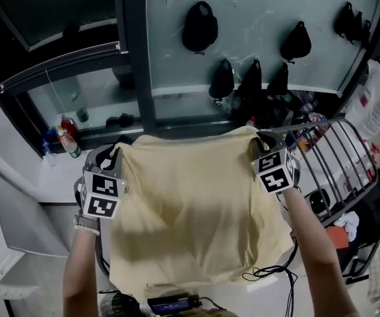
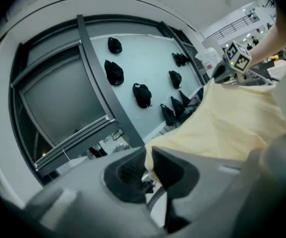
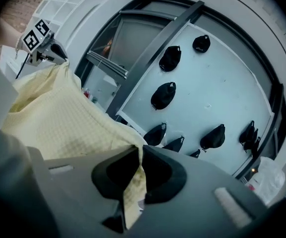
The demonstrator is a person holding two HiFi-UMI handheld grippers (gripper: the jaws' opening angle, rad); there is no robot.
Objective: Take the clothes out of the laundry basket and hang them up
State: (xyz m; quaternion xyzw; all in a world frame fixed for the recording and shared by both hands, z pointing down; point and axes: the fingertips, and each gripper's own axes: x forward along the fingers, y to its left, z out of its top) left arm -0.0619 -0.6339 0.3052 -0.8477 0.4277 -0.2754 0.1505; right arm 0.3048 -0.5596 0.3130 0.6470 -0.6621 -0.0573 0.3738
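Pale yellow garment (image 1: 190,216) hangs spread wide in the air in front of the person, stretched between both grippers. Fabric shows a fine waffle check.

Left gripper (image 2: 148,165): jaws almost together, pinching the garment's top left corner.

Right gripper (image 3: 138,168): jaws almost together, clamped on the top right corner, with a strip of cloth hanging out below the pads.

Wire drying rack (image 1: 338,160) stands just right of the garment. Black bags (image 1: 199,26) hang on the pale wall panel (image 1: 269,5) behind.

Markings: black-and-white square patterns on each marker cube (image 1: 101,195). Bottle (image 1: 69,140) on the left ledge has a label too small to read.
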